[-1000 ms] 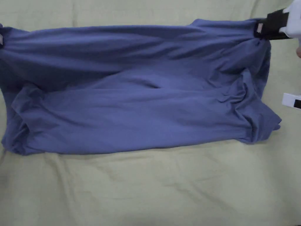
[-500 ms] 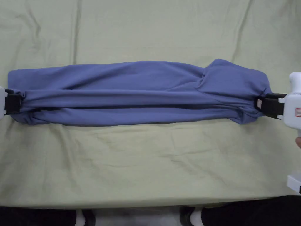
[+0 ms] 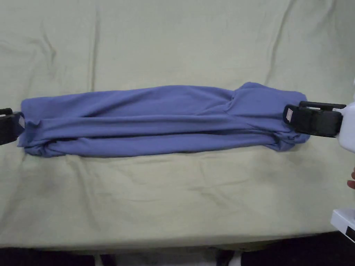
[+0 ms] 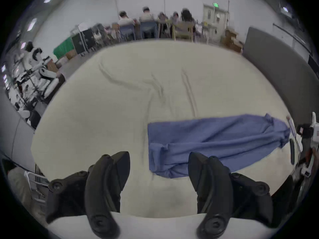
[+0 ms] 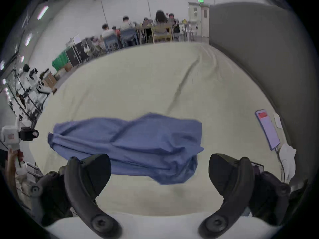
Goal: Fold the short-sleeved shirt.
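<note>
The blue shirt point(image 3: 163, 119) lies on the pale green sheet point(image 3: 173, 201) as a long, narrow band, folded lengthwise, running left to right across the middle of the surface in the head view. Several lengthwise creases run along the band, and a bunched fold sits near its right end. The left gripper point(image 4: 158, 170) is positioned at the left end of the shirt; in the left gripper view its two jaws stand wide apart with bare sheet between them, and the cloth lies just beyond the jaw tips. The right gripper point(image 5: 159, 170) is positioned at the right end; in the right gripper view its jaws are likewise spread, clamping nothing, with the shirt end lying between and beyond the tips. A phone point(image 5: 267, 130) lies on the sheet, off the shirt's right end, with a cable attached.
</note>
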Motion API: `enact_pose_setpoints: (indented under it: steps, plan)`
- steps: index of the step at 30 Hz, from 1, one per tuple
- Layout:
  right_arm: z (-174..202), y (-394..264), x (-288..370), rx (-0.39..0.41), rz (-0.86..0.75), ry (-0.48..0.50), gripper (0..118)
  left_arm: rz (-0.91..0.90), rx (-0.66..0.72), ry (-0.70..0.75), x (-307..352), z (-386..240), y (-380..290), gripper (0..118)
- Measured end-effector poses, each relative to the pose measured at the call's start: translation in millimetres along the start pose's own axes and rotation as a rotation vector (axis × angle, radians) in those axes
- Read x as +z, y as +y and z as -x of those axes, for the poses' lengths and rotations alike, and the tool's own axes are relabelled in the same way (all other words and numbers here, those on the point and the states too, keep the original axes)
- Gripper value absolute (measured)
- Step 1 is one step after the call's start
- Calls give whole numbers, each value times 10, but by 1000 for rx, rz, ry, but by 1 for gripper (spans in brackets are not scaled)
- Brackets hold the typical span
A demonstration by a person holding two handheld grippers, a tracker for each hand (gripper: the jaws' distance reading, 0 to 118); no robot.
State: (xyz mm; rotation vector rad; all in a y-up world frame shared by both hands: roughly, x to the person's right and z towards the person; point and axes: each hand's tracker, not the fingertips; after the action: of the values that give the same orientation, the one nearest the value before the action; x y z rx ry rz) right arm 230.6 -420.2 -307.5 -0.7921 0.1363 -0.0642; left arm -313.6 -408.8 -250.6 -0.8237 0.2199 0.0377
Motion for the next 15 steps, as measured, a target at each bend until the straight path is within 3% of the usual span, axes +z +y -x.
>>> enact_pose_setpoints:
  steps: [4, 5, 6, 7, 8, 11, 14, 15]
  plan:
    - [342, -86, 564, 85, -208, -40, 113, -215, 4, 28, 907, -196, -145, 77]
    - [430, -122, 652, 109, -239, -54, 96, -239, -26, -26, 1018, -220, -179, 47]
    - [513, -146, 711, 117, -256, -75, 71, -217, -22, -86, 1052, -264, -145, 0]
    - [582, -171, 733, 124, -256, -96, 33, -185, -24, -103, 1028, -334, -128, 0]
    - [570, -204, 700, 121, -255, -78, 4, -221, -22, -56, 1021, -348, -110, 0]
    - [642, -235, 754, 96, -265, 12, 4, -137, -119, -21, 756, -388, -29, 0]
    - [662, -248, 729, 98, -250, 3, 4, -96, -47, -65, 456, -336, 49, 0]
    - [661, -247, 726, 98, -239, 9, 4, -95, -22, -68, 340, -290, 65, 13]
